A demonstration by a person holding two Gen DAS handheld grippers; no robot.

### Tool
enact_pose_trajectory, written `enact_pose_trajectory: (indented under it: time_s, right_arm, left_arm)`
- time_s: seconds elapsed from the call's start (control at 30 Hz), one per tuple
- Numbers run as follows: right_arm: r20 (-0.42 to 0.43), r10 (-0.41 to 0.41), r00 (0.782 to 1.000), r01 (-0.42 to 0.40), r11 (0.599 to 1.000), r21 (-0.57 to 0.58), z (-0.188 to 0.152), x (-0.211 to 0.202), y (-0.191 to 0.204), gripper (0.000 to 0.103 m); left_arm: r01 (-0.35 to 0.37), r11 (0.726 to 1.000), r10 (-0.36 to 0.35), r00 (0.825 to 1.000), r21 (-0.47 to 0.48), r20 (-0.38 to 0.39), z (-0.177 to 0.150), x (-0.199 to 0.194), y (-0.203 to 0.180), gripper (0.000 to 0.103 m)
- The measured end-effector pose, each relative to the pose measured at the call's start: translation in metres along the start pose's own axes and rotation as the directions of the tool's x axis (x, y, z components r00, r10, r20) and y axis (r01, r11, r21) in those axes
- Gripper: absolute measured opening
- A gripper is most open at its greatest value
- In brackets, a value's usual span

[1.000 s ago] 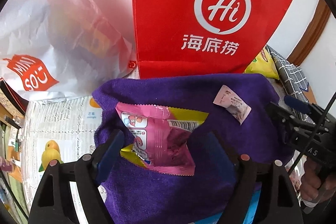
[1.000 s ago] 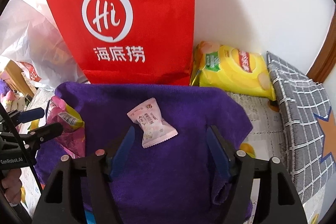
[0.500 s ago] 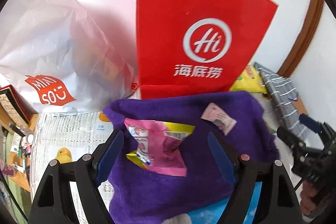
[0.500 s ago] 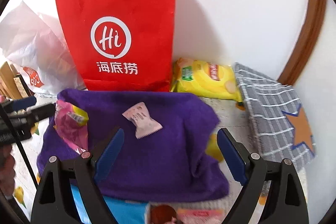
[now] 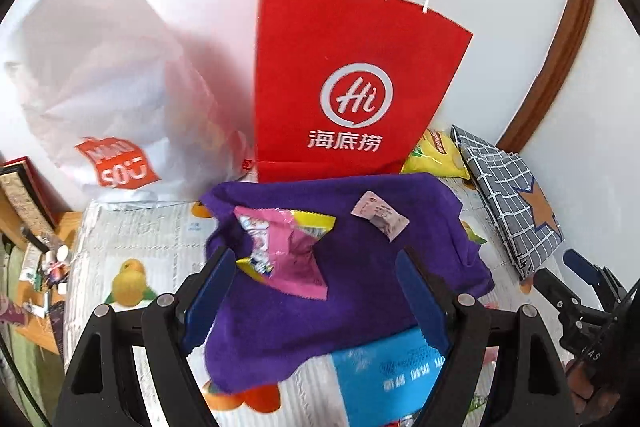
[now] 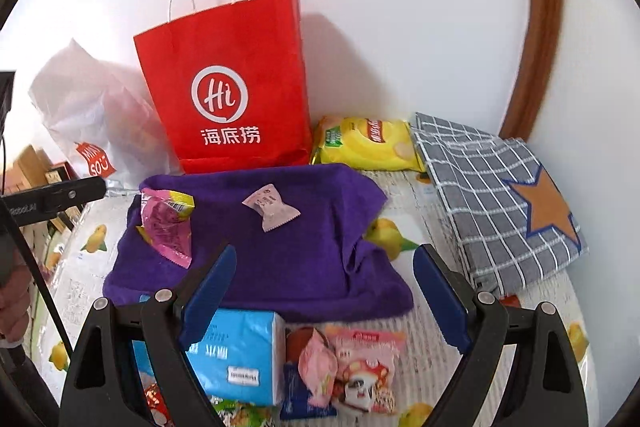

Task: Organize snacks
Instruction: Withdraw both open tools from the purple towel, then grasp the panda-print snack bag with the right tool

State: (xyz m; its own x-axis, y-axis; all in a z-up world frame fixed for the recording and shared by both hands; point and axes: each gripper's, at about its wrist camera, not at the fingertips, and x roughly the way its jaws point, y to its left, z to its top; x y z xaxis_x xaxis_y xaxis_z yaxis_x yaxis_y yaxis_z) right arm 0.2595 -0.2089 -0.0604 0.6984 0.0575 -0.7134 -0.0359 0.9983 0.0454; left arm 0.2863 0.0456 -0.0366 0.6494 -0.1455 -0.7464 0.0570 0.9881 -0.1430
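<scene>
1. Pink snack packet (image 5: 286,253): lies crumpled on the purple towel (image 5: 360,291), just ahead of your left tongs (image 5: 316,291), nearer the left finger. Neither finger touches it.
2. Small pale candy (image 6: 271,207): flat on the same towel, well ahead of your right tongs (image 6: 324,293) and left of their centre line.
3. Left tongs: released, fingers spread wide, holding nothing. Right tongs: likewise released and empty.
4. Towel: probably serves as the sorting mat, since both loose snacks sit on it. Its near edge hangs over the blue tissue pack (image 6: 236,355).
5. Further snacks (image 6: 352,367): heaped under your right tongs, beside the tissue pack; likely waiting their turn.
6. Red paper bag (image 6: 232,87): upright beyond the towel's far edge, against the wall; a likely destination, mouth upward.
7. Yellow crisp bag (image 6: 366,145) and checked cloth (image 6: 500,199): ahead right of your right tongs.
8. Room: the towel's centre between the two snacks is open; the bag and wall bar you from reaching further ahead.
</scene>
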Motion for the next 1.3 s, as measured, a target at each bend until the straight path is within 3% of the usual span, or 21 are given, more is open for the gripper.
enact_pose_trajectory:
  time_s: [0.13,0.37,0.63,0.8,1.1,1.3]
  right_arm:
    - [0.018,0.035,0.999,-0.035,0.999,-0.005,-0.014,-0.017,-0.005,0.090]
    - [0.081,0.032,0.996,-0.031,0.999,-0.015,-0.036,-0.055,-0.009,0.090]
    - [0.062,-0.001,0.998,0.002,1.000,-0.005,-0.066,-0.069,-0.024,0.089]
    - [-0.016,0.028,0.999,-0.028,1.000,0.007,-0.090,-0.053,-0.039,0.077]
    - [-0.084,0.100,0.992,-0.096,0.994,0.044,-0.102,-0.008,-0.047,0.077]
    - [-0.115,0.079,0.990,-0.072,0.995,0.072,-0.096,0.028,-0.057,0.074]
  left_arm:
    - [-0.056,0.997,0.056,0.998,-0.044,0.007,-0.012,-0.021,0.008,0.081]
    - [-0.071,0.996,0.074,0.996,-0.057,0.050,-0.035,-0.056,0.012,0.081]
    - [-0.066,0.996,0.068,0.997,-0.055,0.041,-0.072,-0.071,0.009,0.081]
    - [-0.078,0.995,0.078,0.997,-0.068,-0.001,-0.095,-0.065,0.008,0.082]
    - [-0.104,0.992,0.101,0.994,-0.075,-0.038,-0.113,-0.049,0.006,0.082]
    - [-0.125,0.989,0.120,0.991,-0.084,-0.063,-0.113,-0.034,0.013,0.082]
